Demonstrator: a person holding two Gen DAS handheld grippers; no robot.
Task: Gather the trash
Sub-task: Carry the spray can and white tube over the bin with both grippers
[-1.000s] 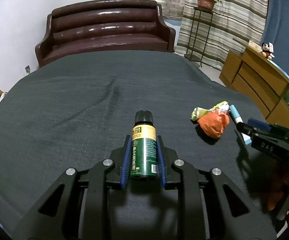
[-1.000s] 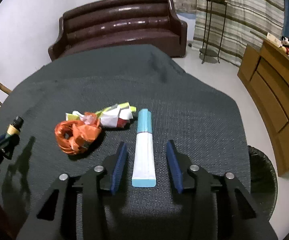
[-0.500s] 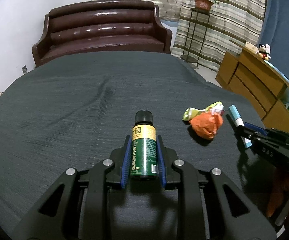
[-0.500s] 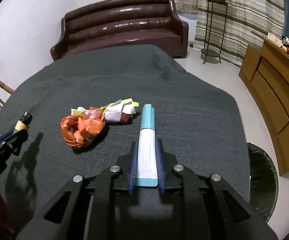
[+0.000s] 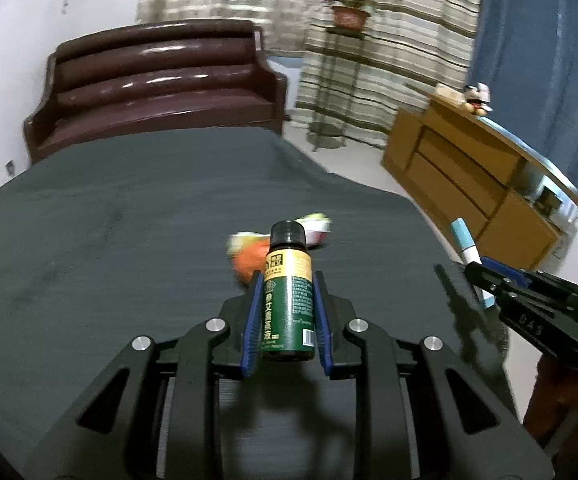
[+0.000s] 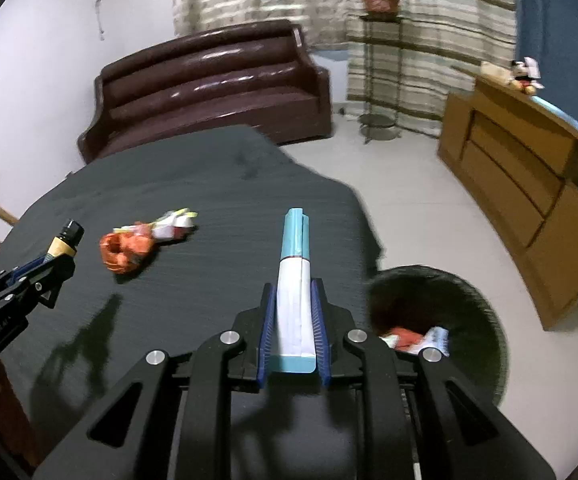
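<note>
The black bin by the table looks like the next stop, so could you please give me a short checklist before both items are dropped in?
1. Left tool shut on the green bottle: ok.
2. Right tool shut on the blue-and-white tube: ok.
3. Black bin open, with room above the trash in it: ok.
4. Either item above the bin's opening: not ok, both are over the table.
5. Table free of trash: not ok, the orange wrapper and crumpled paper lie there.

Right gripper [image 6: 293, 332] clamped on white-and-teal tube [image 6: 293, 280], lifted off dark counter [image 6: 209, 184]. Black bin [image 6: 449, 292] on floor at right, wrappers inside. Left gripper [image 6: 55, 264] grips bottle [image 6: 65, 242]. Orange crumpled wrapper [image 6: 125, 250] on counter.
</note>
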